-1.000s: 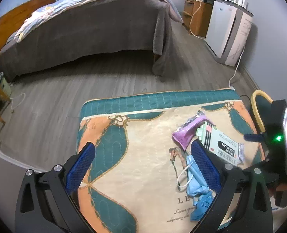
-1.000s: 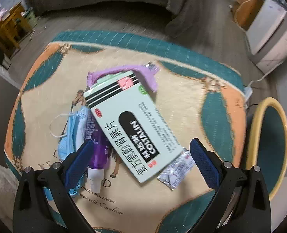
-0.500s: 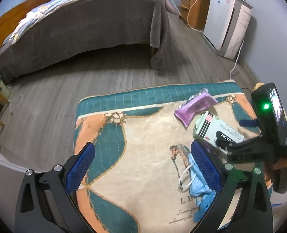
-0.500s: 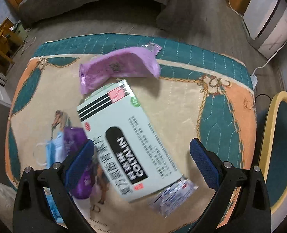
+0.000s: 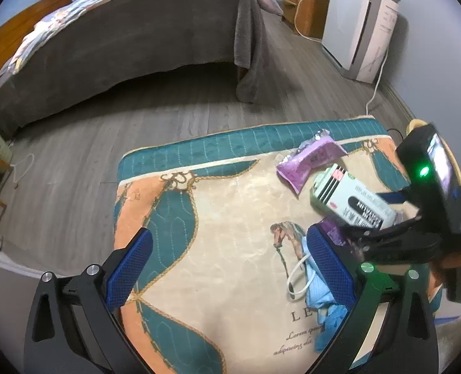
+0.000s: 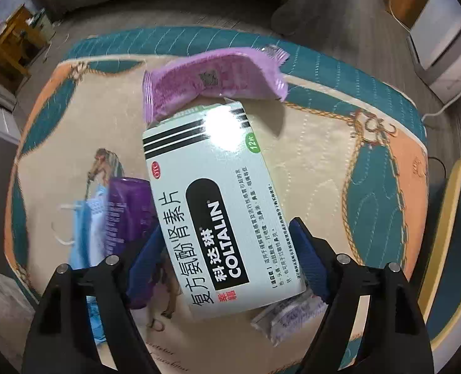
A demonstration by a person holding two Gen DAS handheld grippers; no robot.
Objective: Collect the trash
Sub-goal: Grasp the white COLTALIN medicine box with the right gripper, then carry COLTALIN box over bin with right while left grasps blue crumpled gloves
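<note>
A pale green Coltalin medicine box (image 6: 211,205) lies on the patterned cloth (image 6: 317,162). My right gripper (image 6: 227,258) is shut on the box's near end, one pad on each long side; it also shows in the left wrist view (image 5: 383,218) with the box (image 5: 349,196). A pink wrapper (image 6: 211,78) lies just beyond the box. A purple tube (image 6: 127,215), a blue face mask (image 6: 87,227) and a small foil sachet (image 6: 286,318) lie beside and under it. My left gripper (image 5: 230,268) is open and empty above the cloth's left half.
A yellow-rimmed bin (image 6: 452,233) stands at the right of the cloth. A bed (image 5: 130,40) with a grey blanket is beyond, a white appliance (image 5: 361,28) and wooden cabinet (image 5: 305,3) at the back right. Grey floor surrounds the cloth.
My right gripper has moved down onto the medicine box and closed its pads on it. The pink wrapper has shifted away from the box. My left gripper has stayed open.
</note>
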